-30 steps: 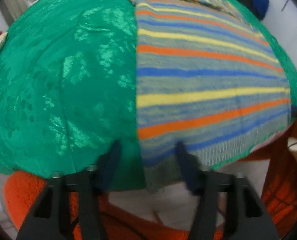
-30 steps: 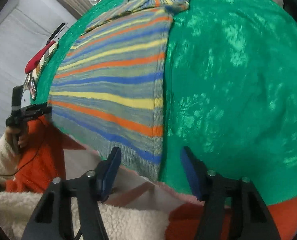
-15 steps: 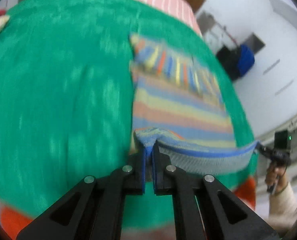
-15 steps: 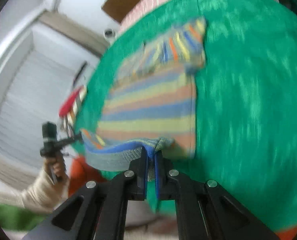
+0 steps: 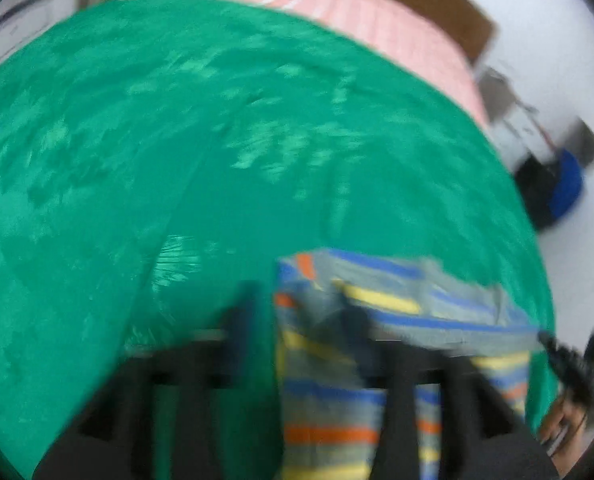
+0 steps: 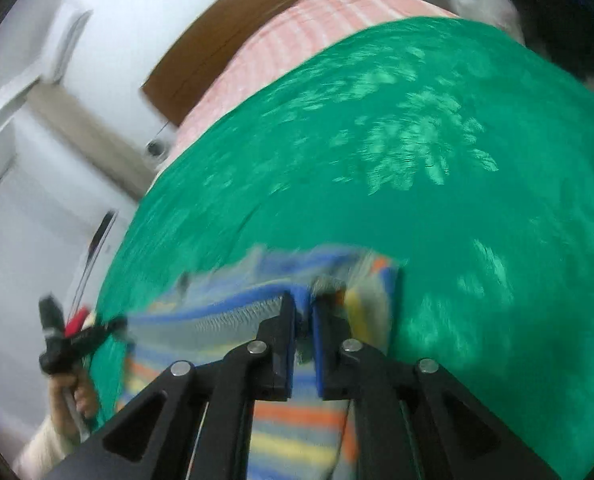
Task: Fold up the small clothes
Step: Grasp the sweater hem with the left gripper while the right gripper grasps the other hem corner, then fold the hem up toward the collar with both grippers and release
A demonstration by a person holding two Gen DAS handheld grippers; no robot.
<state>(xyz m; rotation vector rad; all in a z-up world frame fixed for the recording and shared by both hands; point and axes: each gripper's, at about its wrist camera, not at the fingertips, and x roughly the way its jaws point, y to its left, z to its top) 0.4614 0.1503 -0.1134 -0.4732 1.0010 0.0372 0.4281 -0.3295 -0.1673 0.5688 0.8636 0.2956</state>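
A: Where is the sweater (image 5: pixel 337 396)?

B: Low in the frame in both views, lying on the green cover (image 5: pixel 177 140) of a bed. It is striped grey, blue, yellow and orange. Its ribbed hem is folded up over the body, so the far edge shows as a doubled layer.

A: And the left tool (image 5: pixel 297 320)?

B: At the bottom centre of the left view, heavily blurred. Its jaws stand apart and have just been opening. One finger is over the green cover, the other over the sweater's left edge, and the cloth lies under them, not pinched.

A: The right tool (image 6: pixel 304 312)?

B: Bottom centre of the right view. Its jaws are narrow, with only a thin gap, and have just eased open slightly. The blue-edged hem sits in that gap, but whether the pads press it I cannot tell.

A: Anything else?

B: A pink striped sheet (image 6: pixel 297 32) shows beyond the cover at the top. In the right view, a hand (image 6: pixel 75 392) at the lower left grips the other tool's handle.
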